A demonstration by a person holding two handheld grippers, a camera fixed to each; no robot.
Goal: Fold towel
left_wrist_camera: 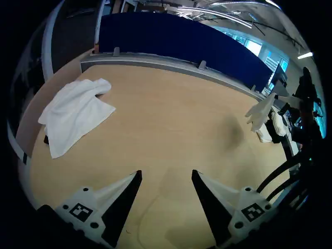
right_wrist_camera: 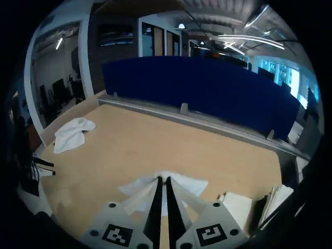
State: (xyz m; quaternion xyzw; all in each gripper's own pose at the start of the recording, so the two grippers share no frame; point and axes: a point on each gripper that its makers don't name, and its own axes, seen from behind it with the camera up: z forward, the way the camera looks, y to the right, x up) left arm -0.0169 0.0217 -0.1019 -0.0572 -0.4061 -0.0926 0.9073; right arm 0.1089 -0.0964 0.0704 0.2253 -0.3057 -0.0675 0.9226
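My right tongs are clenched on the rumpled white cloth towel, left tongs gaping empty (I'd spread it flat on the pale wooden tabletop before folding).

Soft white cloth towel, smooth matt wood-look table, matt blue fabric partition

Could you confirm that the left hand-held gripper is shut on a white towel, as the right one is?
Not quite: the left gripper view shows the left hand-held gripper open and empty; the right hand-held gripper is indeed shut on a white towel.
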